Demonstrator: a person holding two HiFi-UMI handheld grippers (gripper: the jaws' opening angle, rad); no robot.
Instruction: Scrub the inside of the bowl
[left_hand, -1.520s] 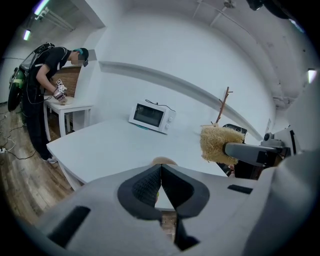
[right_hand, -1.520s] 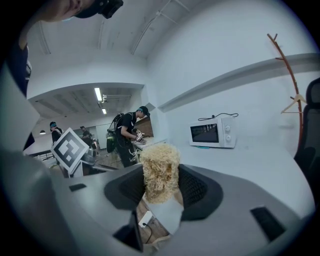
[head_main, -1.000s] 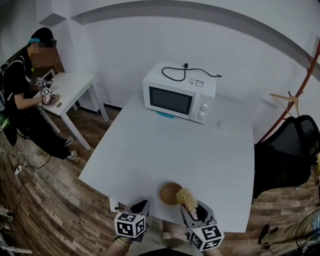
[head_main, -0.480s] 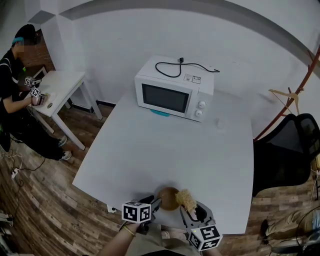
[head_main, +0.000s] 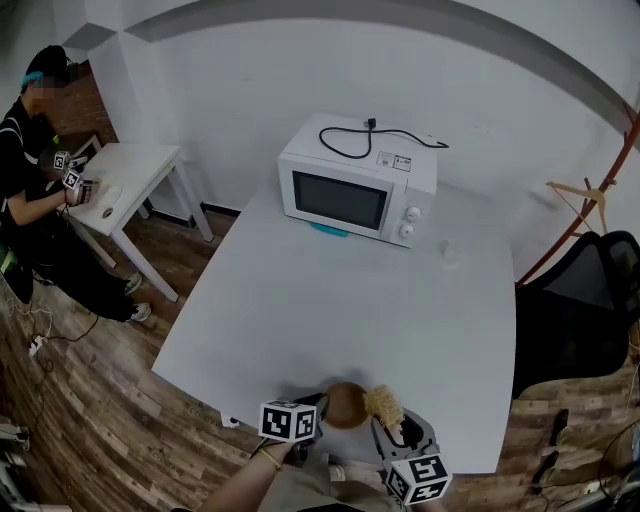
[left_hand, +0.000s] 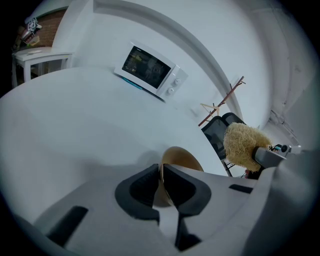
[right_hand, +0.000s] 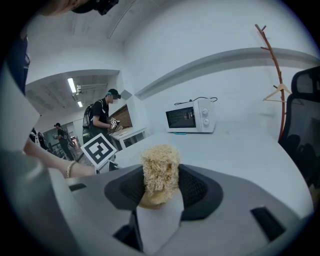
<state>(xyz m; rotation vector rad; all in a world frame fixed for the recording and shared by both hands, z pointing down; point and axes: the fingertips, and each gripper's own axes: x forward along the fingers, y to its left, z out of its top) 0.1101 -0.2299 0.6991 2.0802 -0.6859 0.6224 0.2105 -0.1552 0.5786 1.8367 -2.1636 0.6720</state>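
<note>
Left tool (left_hand: 161, 170), jaws just closing, pinches the bowl (left_hand: 185, 157) rim. Right tool (right_hand: 160, 172) grips the scrubber (right_hand: 160, 159). Microwave label (head_main: 390, 161) is too small to read.

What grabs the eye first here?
The white microwave at the far side of the table, cord looped on top. At the near edge, the left claw has just been closing on the rim of the brown bowl, and the right claw grips a straw-coloured scrubber beside it.
</note>
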